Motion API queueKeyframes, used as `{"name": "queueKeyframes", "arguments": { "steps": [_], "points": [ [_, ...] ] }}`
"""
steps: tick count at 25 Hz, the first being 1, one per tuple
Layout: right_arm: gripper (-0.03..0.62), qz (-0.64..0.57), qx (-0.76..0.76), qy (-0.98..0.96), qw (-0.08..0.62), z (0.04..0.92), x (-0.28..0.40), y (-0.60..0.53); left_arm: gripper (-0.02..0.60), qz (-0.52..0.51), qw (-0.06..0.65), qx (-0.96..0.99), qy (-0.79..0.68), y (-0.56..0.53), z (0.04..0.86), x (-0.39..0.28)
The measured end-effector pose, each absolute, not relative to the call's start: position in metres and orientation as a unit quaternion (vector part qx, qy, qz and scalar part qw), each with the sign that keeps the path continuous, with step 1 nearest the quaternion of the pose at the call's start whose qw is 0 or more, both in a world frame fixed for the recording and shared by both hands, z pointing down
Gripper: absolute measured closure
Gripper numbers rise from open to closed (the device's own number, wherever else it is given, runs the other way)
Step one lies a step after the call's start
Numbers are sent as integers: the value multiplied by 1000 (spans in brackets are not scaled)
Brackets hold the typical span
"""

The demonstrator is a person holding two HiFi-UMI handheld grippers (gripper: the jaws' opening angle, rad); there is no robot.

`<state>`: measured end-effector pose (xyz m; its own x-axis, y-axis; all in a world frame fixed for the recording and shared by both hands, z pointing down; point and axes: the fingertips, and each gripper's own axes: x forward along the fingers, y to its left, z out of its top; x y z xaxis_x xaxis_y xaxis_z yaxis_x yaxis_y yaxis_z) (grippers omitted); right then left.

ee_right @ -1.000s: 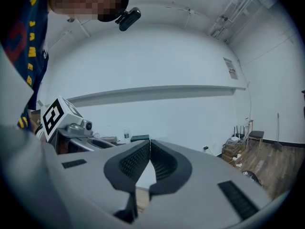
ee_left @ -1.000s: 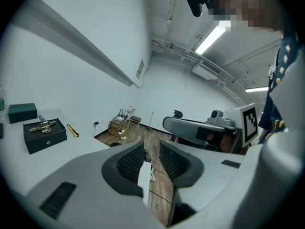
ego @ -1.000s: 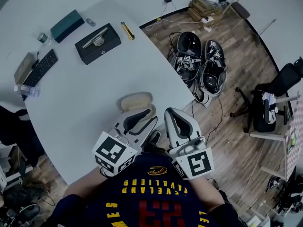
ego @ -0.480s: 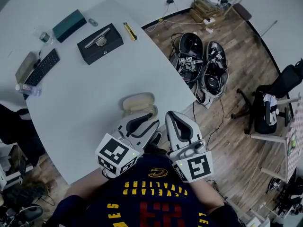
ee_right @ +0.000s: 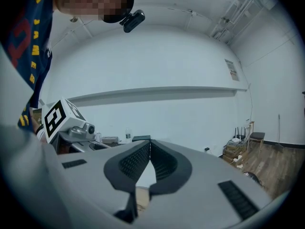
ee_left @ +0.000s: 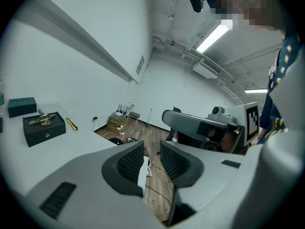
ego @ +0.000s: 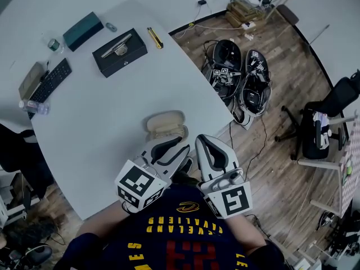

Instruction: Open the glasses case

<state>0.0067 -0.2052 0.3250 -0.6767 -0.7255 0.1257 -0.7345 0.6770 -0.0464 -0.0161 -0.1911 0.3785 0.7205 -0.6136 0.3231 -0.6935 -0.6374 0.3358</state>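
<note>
1. Glasses case (ego: 163, 121) is lying open on the white counter (ego: 112, 111), right by the near-right corner, close to the person. Beige lining faces up, and the lid half sits toward the middle of the counter.
2. Left hand-held gripper (ego: 179, 139): jaws spread partway w/ a clear gap betw them. In the head view its tips sit over the near half of the case. In the left gripper view a thin pale strip shows against one pad, w/ open gap on its other side. Can't tell what the strip is.
3. Right hand-held gripper (ego: 202, 136): jaws pressed together, tips meeting, nothing pinched. It's just beside the left one at the counter's near edge, tips near the case's right end. A bit of beige shows below its jaws in the right gripper view.
4. Far-left part of the counter: black box (ego: 119, 52) w/ a metal piece lying on top and a teal box (ego: 82, 31) beyond it. A yellow utility knife (ego: 152, 37) is near the far-right edge and a keyboard (ego: 49, 81) is at the left edge. All well apart from the case.
5. Wood floor (ego: 281, 151) off the counter's right edge has a heap of cables & gear (ego: 236, 75).
</note>
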Motion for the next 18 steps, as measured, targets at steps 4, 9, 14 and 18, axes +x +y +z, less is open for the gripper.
{"name": "queueKeyframes", "arguments": {
  "steps": [4, 9, 14, 18],
  "points": [
    [576, 50, 402, -913, 51, 327, 7, -206, 465, 90, 224, 900, -362, -191, 379, -17],
    [576, 52, 402, -913, 52, 330, 2, -204, 465, 91, 225, 900, -362, -190, 383, -21],
    [576, 54, 405, -911, 53, 331, 3, -201, 465, 91, 224, 901, -361, -187, 383, -21],
    [576, 57, 406, -910, 53, 332, 2, -201, 465, 91, 225, 901, -360, -187, 384, -23]
  ]
}}
